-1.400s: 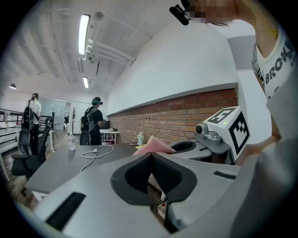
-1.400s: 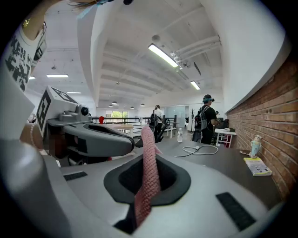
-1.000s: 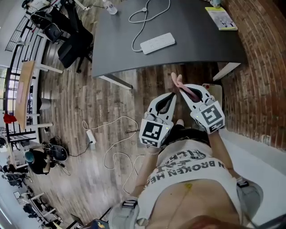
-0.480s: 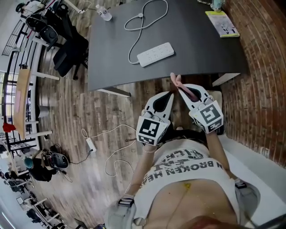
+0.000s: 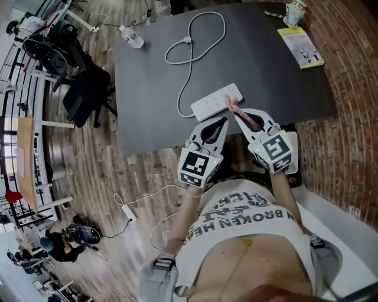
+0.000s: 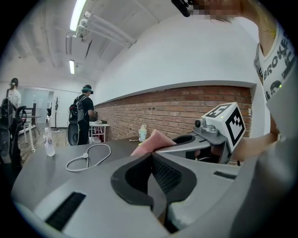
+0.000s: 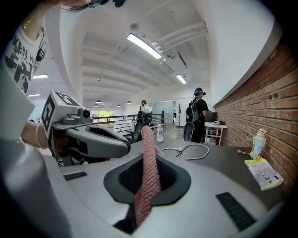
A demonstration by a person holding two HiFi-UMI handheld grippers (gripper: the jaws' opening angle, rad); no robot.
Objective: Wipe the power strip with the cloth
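A white power strip lies on the dark grey table near its front edge, and its white cable loops away toward the back. My right gripper is shut on a pink cloth, whose tip hangs right over the strip's near end. In the right gripper view the cloth stands up from between the jaws of that gripper. Just left of it, my left gripper is shut and empty, as the left gripper view also shows; the cloth is beyond it.
A clear bottle stands at the table's far left. A yellow booklet and a small figurine lie at its far right, by the brick wall. A black office chair is left of the table. Other people stand far behind.
The table and power strip have drawn much nearer. Both grippers were over the wooden floor before; now they reach over the table's front edge, the cloth tip at the strip.
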